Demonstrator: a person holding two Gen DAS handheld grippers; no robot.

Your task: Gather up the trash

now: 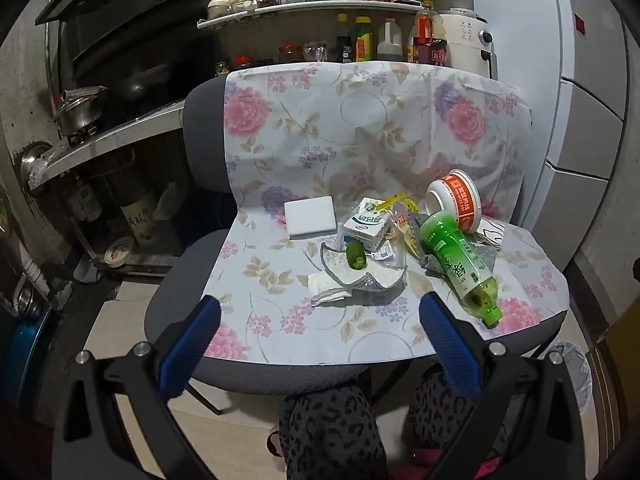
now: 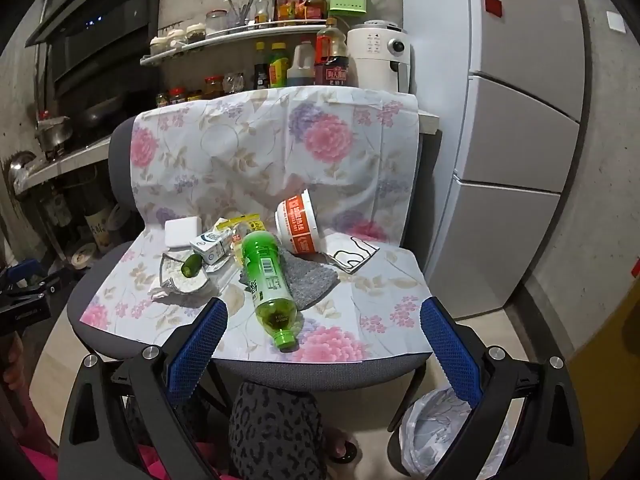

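Trash lies on a chair covered with a floral cloth point(image 1: 360, 128) point(image 2: 256, 152). A green plastic bottle point(image 1: 460, 256) point(image 2: 268, 276) lies on its side. An orange and white paper bowl point(image 1: 456, 200) point(image 2: 300, 220) is tipped over behind it. A small milk carton point(image 1: 366, 228) point(image 2: 212, 246), a foil tray with a small green piece point(image 1: 356, 268) point(image 2: 188, 276), white tissue point(image 1: 326, 292), a white square pad point(image 1: 310, 216) point(image 2: 182, 230), a grey cloth point(image 2: 312, 280) and yellow wrappers point(image 1: 400, 204) lie around. My left gripper point(image 1: 320, 320) and right gripper point(image 2: 324, 320) are open and empty before the seat's front edge.
A lined trash bin point(image 2: 444, 436) point(image 1: 576, 372) stands on the floor under the chair's right front. The person's legs in patterned trousers point(image 2: 276, 432) are below the seat. A kitchen counter with bottles point(image 2: 304, 60), a stove point(image 1: 88, 120) and a fridge point(image 2: 520, 120) surround the chair.
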